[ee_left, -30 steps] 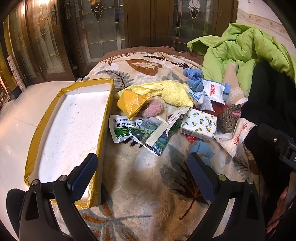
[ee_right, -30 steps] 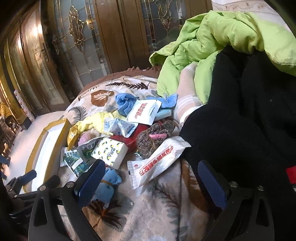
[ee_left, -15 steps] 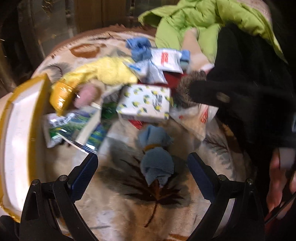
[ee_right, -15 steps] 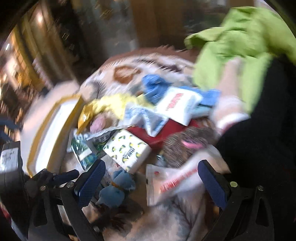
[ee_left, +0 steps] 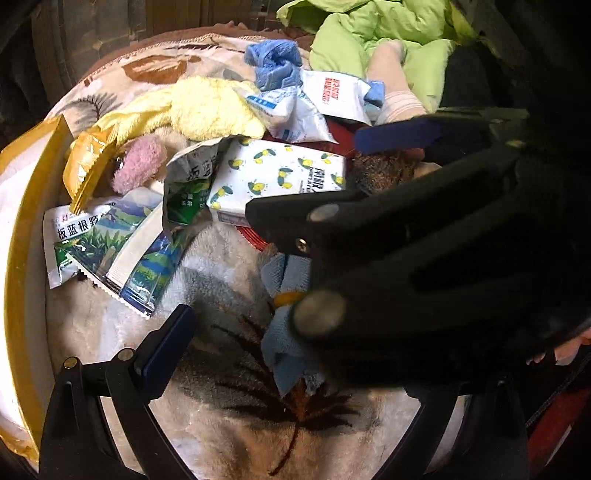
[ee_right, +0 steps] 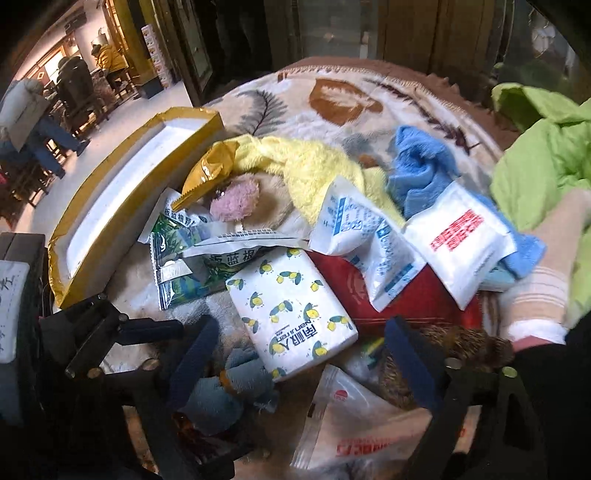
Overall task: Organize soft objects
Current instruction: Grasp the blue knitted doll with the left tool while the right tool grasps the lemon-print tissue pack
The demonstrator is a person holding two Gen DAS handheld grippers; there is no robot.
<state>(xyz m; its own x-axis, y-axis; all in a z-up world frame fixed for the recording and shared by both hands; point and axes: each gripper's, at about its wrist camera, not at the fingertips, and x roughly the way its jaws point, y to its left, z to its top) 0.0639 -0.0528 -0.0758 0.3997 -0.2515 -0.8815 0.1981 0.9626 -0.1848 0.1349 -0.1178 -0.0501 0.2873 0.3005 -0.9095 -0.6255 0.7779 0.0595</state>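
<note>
A pile of soft things and packets lies on a leaf-print blanket (ee_left: 229,417). A blue rolled cloth (ee_left: 282,291) with a yellow band lies between the fingers of my open left gripper (ee_left: 284,347); its right finger is hidden behind the right gripper. My right gripper (ee_right: 303,363) is open, and the lower corner of a lemon-print tissue pack (ee_right: 291,310) lies between its fingers. The same blue rolled cloth (ee_right: 229,391) sits by its left finger, a brown knitted item (ee_right: 465,347) by its right. A yellow towel (ee_left: 207,107), a pink fluffy item (ee_left: 138,168) and a blue towel (ee_right: 421,166) lie further back.
A yellow-rimmed white box (ee_right: 122,199) stands open at the left edge of the blanket. Several foil and paper packets (ee_left: 110,243) are mixed into the pile. A green quilt (ee_left: 388,33) and a socked foot (ee_right: 539,295) lie at the right. People sit in the room behind.
Both grippers have moved forward and down to the pile. The right gripper has swung left across the left wrist view and now blocks its right half. The blue rolled cloth is much nearer.
</note>
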